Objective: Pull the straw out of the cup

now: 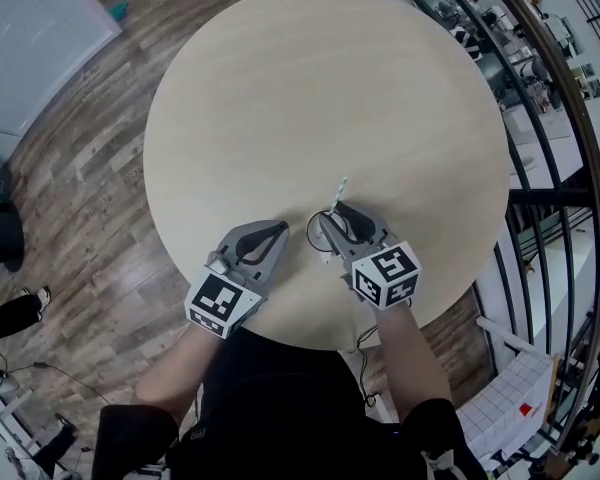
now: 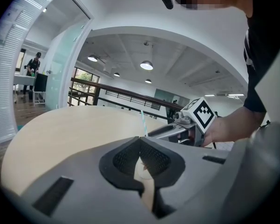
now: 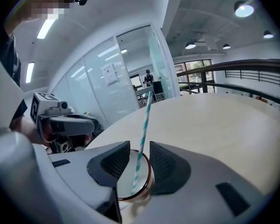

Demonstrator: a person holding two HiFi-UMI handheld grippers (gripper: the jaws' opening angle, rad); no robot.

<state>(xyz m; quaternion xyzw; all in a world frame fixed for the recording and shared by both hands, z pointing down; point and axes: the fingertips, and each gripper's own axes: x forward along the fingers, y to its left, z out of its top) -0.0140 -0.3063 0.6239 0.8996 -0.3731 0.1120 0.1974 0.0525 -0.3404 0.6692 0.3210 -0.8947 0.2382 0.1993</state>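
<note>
A low cup (image 3: 139, 188) with a dark rim stands on the round wooden table (image 1: 320, 88) near its front edge. A white straw with teal stripes (image 3: 143, 133) leans up out of it. My right gripper (image 3: 139, 149) hangs over the cup with the straw between its pads; a gap shows on the left side, so the jaws are open. From above, the cup (image 1: 318, 234) sits under the right gripper (image 1: 335, 215) and the straw (image 1: 341, 189) pokes out ahead of it. My left gripper (image 1: 280, 231) rests to the cup's left, shut on nothing, tips (image 2: 140, 141) meeting.
A black metal railing (image 1: 540, 138) curves round the table's right side, with a white checked box (image 1: 510, 398) on the floor below it. Wooden floor lies to the left. The far half of the tabletop is bare.
</note>
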